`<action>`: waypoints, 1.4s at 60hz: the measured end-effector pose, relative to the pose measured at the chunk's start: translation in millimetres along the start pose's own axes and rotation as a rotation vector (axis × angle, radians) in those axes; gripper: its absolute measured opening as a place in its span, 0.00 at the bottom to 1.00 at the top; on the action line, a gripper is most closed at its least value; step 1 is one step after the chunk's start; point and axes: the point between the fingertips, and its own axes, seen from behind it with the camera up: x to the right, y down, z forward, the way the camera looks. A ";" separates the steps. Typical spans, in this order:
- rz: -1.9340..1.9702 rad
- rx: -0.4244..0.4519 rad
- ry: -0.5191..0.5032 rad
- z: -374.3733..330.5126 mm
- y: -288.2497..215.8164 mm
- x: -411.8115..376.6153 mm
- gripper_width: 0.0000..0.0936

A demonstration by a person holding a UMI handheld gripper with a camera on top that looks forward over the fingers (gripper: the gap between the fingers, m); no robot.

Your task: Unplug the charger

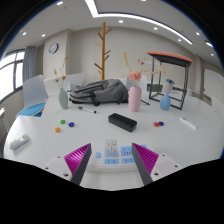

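We see our gripper point(112, 158) held above the near edge of a white table point(60, 140), its two fingers spread wide with nothing pinched between them; the left pad point(78, 160) and the right pad point(147, 160) show magenta on their inner faces; between the fingers, at the table's near edge, lies a pale power strip point(112, 154) with something small and bluish on it, which may be the charger, though we cannot tell for sure; beyond the fingers, toward the middle of the table, lies a flat black box point(122, 121); to its right sits a small blue thing point(158, 125), and farther right, near the right edge, a white object point(187, 123); to the left of the box lie a few small coloured pieces point(64, 125); at the left edge rests a pale device point(20, 143), and behind it a blue sheet point(31, 110); along the far edge stand a green vase point(63, 98), a grey bag point(97, 92), a pink vase point(134, 98) and a blue jug point(166, 99); behind the table we make out a wooden coat stand point(103, 45) against the wall, a wall clock point(53, 47) to its left, and a dark desk point(170, 58) with a red edge at the right.
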 end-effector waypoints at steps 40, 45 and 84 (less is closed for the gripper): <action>0.032 0.142 -0.031 25.5 -92.9 8.7 0.07; 0.111 0.143 -0.020 6.8 -128.0 34.5 0.07; 0.005 -0.212 0.081 40.8 39.2 239.5 0.90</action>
